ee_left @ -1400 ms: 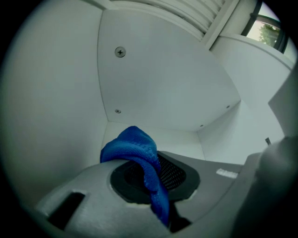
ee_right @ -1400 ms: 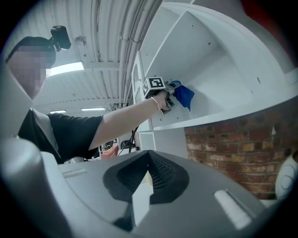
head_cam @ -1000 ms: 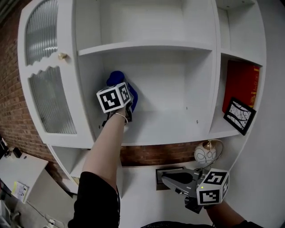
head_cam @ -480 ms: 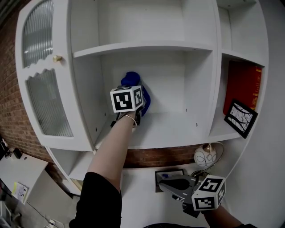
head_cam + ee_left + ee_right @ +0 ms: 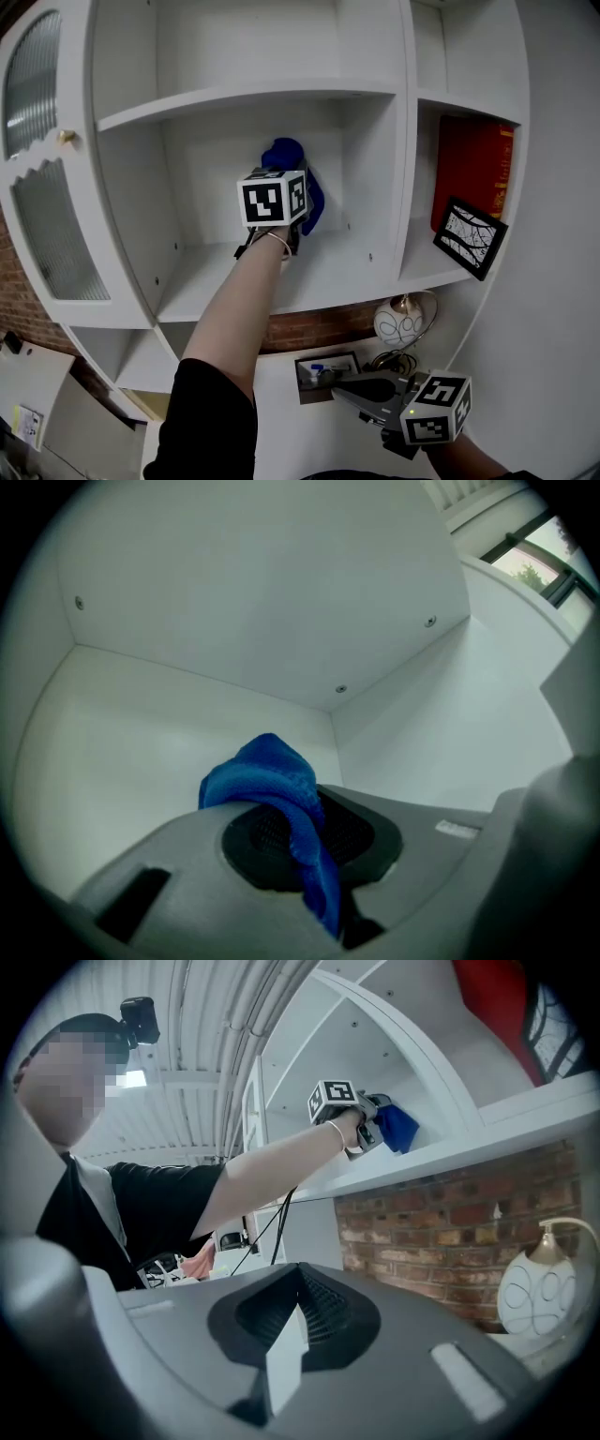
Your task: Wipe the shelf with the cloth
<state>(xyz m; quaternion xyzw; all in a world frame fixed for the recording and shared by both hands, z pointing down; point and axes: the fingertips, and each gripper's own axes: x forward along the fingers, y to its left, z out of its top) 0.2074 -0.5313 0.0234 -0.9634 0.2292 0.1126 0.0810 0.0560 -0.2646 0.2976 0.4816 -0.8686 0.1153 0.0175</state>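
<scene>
Holding the cloth (image 5: 267,775) in my left gripper (image 5: 305,844) — jaws clamped on a fold of it, the blue bunch bulging out past the tips and a strip trailing back between the pads. From the head view, that arm reaches into the middle compartment of the white shelf (image 5: 319,272), with the cloth raised above the shelf board and close to the back wall. Whether it presses on the wall I cannot tell. The left gripper view shows only bare white panels meeting at the rear corner. My right gripper (image 5: 292,1330) hangs low, well apart from the shelf, over the lower counter. Its jaws are drawn together with only a thin pale sliver between them and nothing held. In the right-hand compartment stands a red book (image 5: 473,173), with a black picture frame (image 5: 471,236) leaning in front of it. Below that, a round white lamp (image 5: 398,322) sits before the brick wall (image 5: 314,330). A ribbed glass door (image 5: 47,225) lies at far left.
</scene>
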